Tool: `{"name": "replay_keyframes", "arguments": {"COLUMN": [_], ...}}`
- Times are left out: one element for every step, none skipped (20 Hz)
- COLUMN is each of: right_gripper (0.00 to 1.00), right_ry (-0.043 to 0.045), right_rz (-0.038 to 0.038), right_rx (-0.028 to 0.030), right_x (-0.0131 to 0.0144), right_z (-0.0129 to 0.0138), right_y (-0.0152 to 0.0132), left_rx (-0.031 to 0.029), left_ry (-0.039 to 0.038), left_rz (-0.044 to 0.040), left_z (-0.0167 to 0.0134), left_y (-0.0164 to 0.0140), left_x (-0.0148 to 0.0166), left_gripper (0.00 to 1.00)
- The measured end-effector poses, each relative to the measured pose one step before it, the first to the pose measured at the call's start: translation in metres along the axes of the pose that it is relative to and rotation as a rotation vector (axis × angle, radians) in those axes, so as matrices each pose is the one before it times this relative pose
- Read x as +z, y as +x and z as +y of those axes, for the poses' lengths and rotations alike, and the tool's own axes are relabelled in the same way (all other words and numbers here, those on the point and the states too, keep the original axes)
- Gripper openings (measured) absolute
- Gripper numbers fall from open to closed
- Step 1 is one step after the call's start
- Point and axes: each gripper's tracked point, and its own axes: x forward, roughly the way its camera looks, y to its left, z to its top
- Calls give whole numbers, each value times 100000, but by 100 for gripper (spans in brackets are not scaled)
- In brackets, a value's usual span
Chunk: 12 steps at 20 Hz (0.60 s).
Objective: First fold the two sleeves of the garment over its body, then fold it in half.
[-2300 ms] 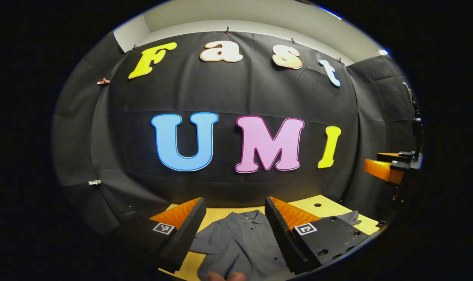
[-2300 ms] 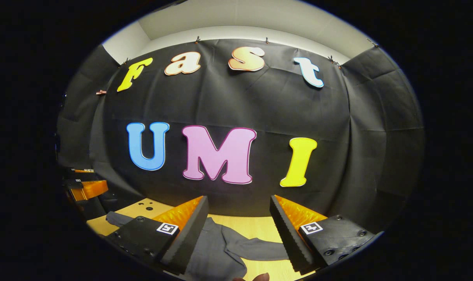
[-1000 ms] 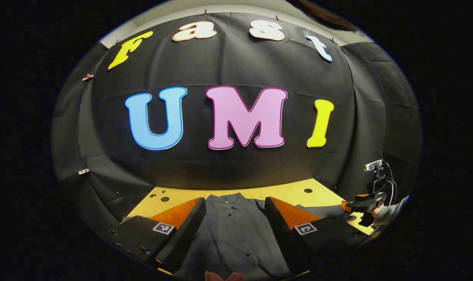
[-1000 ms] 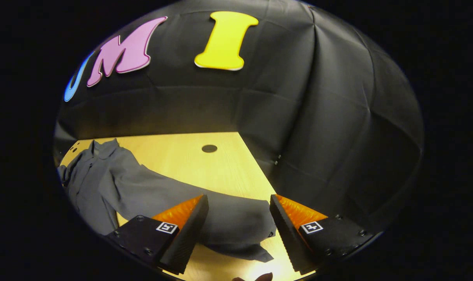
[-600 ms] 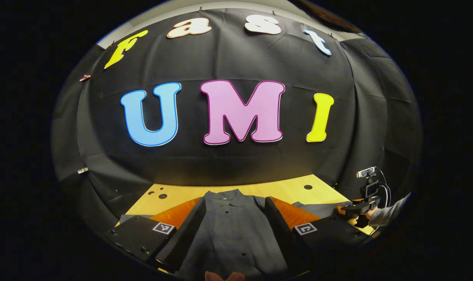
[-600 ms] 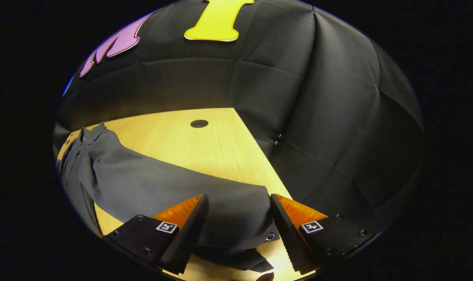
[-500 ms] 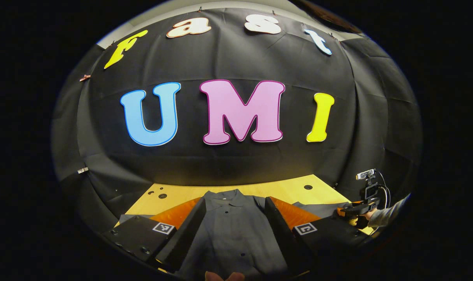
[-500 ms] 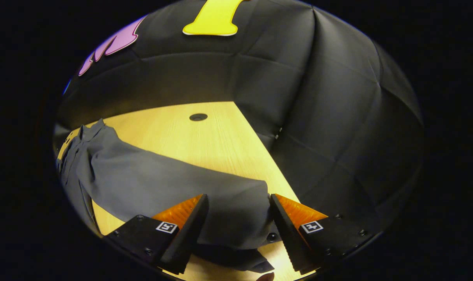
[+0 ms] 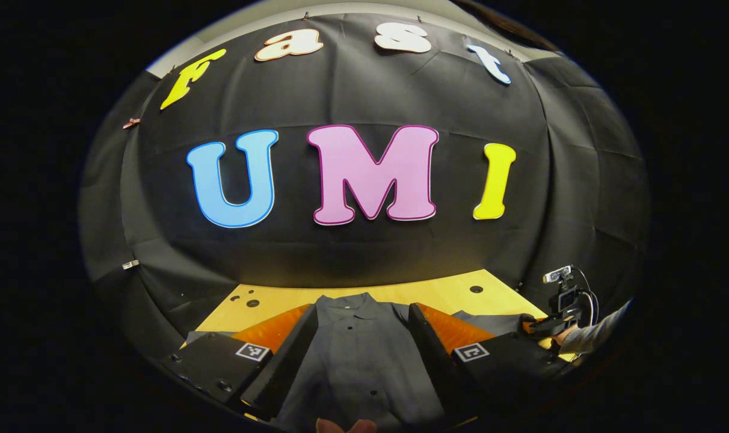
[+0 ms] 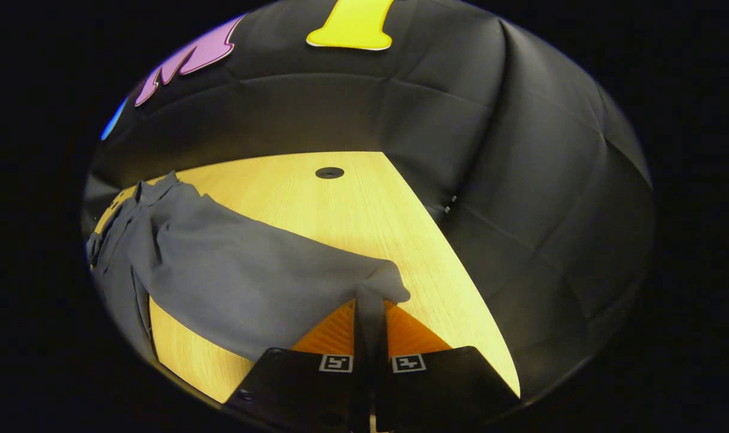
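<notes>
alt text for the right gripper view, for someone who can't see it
The right gripper is shut on the end of a grey shirt's sleeve, which stretches left to the shirt lying on a wooden table. Black cloth wall behind.

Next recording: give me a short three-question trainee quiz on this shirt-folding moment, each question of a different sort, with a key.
1. True or false: the right gripper is shut on the sleeve of the grey shirt.
2. Multiple choice: how do the fingers of the left gripper stand? A) apart, over the shirt's buttoned front B) pressed together on the collar C) clamped on the table's edge
3. Fill in: the shirt lies on a ____ table with a round hole near its far edge.

Key: 1 true, the fingers have met on the cuff end. 2 A. 3 wooden.
</notes>
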Motion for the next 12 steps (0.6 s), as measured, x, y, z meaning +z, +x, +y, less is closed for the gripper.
{"name": "replay_keyframes", "arguments": {"right_gripper": [9, 0, 9, 9, 8, 9, 9, 9, 9, 8, 9, 8], "right_ry": [825, 1061, 694, -34, -710, -390, -373, -338, 195, 296, 711, 165], "right_rz": [-1699, -2548, -3110, -2666, -1831, -1434, -1332, -1220, -1149, -1170, -991, -1065], "right_rx": [-845, -518, -914, -1156, -1643, -1287, -1301, -1360, -920, -1151, -512, -870], "right_x": [611, 835, 900, 815, 653, 452, 569, 156, 475, 501, 583, 498], "right_z": [14, -150, -149, -196, -280, -239, -221, -337, -59, -99, 142, 251], "right_y": [-568, -605, -1012, -1037, -1126, -1177, -1187, -820, -1203, -1387, -1353, -1331], "left_rx": [-30, -250, -426, -749, -1056, -972, -685, -600, -558, -560, -403, -218], "left_ry": [105, 145, -128, -397, -491, -298, -316, -476, -498, -507, -585, -580], "left_rz": [-369, -324, -532, -387, -236, 80, -608, -583, -408, -156, -172, -297], "left_z": [402, 378, 441, 426, 391, 450, 650, 631, 593, 735, 695, 860], "left_y": [-293, -278, -253, -128, -200, -227, -262, -207, -195, -180, -212, -283], "left_x": [84, -84, 48, -83, 48, -178, 50, 41, 99, -221, 0, -20], "left_gripper": [95, 95, 95, 95, 95, 95, 95, 95, 95, 95, 95, 95]}}
